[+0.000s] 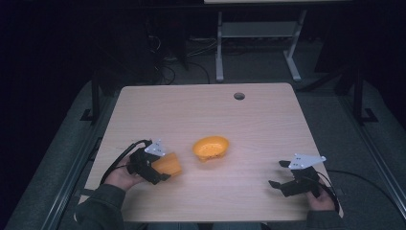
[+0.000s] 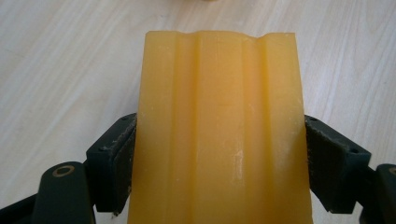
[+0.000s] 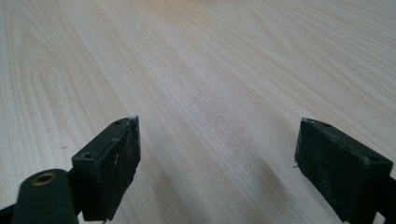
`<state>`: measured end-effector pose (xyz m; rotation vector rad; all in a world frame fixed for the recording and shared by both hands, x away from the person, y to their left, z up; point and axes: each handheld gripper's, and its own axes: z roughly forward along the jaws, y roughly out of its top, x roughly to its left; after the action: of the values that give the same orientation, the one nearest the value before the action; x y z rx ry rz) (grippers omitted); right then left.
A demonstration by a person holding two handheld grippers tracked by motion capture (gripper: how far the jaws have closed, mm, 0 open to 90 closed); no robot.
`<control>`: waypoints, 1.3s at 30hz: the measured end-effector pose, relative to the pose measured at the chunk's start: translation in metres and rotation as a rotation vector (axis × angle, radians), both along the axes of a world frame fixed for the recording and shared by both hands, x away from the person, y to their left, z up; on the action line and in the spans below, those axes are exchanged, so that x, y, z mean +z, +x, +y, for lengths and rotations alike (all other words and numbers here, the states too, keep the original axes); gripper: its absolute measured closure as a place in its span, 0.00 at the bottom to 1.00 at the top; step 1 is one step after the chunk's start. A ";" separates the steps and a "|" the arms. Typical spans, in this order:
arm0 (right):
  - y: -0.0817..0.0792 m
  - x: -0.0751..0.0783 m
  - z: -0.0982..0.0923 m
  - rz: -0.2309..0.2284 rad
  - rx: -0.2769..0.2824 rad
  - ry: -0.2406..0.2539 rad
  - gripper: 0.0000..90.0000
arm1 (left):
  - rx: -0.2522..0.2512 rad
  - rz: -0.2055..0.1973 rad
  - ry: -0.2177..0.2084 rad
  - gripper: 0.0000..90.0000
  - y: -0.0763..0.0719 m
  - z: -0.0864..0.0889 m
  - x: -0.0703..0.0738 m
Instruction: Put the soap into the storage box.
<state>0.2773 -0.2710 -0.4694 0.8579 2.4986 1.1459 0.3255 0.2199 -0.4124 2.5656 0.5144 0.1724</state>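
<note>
An orange ribbed block [image 2: 219, 130] sits clamped between the jaws of the left gripper [image 1: 160, 168], low over the table [image 1: 258, 120] near its front-left edge, apparently bound for the nearby orange bowl [image 1: 210, 147]. The right gripper [image 1: 283, 175] waits well apart, jaws spread and empty.

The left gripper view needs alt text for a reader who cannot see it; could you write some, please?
The left gripper is shut on a ridged orange block, its two black jaws pressed against the block's sides, above a pale wooden table.
</note>
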 end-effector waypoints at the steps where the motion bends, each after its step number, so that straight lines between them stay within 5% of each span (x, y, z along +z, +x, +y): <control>1: 0.000 0.000 0.000 0.000 0.000 0.000 0.15 | 0.000 0.000 0.000 0.23 0.000 0.000 0.000; 11: 0.000 0.001 0.000 -0.005 0.004 0.009 0.15 | -0.013 -0.019 0.015 0.23 0.013 -0.008 0.020; 39: -0.001 0.001 -0.002 -0.013 0.002 0.019 0.15 | -0.037 -0.017 0.031 0.23 0.041 -0.027 0.035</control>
<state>0.2765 -0.2735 -0.4680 0.8499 2.4832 1.1738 0.3662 0.1927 -0.3770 2.5992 0.4609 0.1902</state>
